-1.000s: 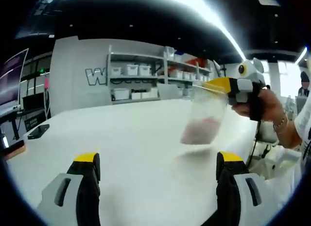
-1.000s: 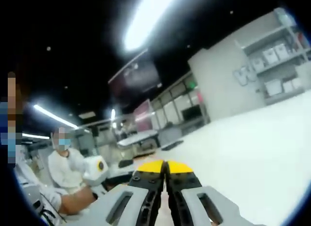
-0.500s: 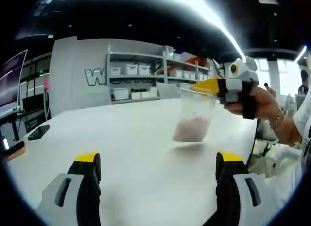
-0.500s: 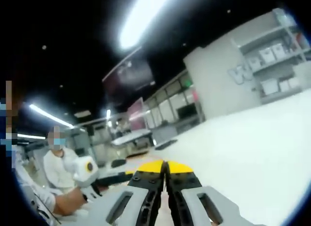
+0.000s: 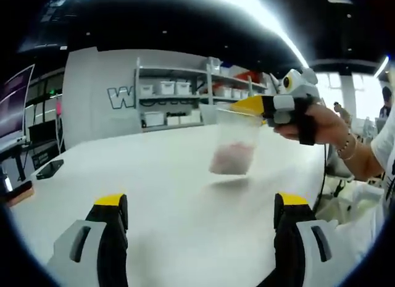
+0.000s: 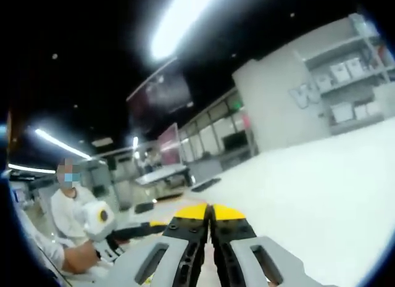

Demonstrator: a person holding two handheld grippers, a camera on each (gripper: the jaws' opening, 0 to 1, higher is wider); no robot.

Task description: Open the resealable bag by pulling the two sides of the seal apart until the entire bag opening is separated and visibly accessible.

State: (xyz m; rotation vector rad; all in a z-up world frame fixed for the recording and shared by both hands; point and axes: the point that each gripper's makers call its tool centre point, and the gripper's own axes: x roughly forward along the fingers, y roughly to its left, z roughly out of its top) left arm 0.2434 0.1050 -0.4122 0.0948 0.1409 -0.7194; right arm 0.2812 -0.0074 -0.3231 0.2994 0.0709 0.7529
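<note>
— Where's the resealable bag (image 5: pixel 233 141)?
— Hanging above the white table (image 5: pixel 173 194), its top edge pinched by the right gripper (image 5: pixel 256 105).
— The left gripper (image 5: pixel 196 203)?
— Jaws spread wide, holding nothing.

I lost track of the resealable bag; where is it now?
In the left gripper view, the resealable bag hangs right of centre above the white table, held by the right gripper.

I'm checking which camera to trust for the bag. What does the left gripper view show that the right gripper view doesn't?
Left gripper view: the resealable bag hanging by its top edge from the right gripper, and the left gripper with jaws wide apart.
Right gripper view: the right gripper's shut jaws close up, plus a person in white.
Both: the white table and the shelves.
</note>
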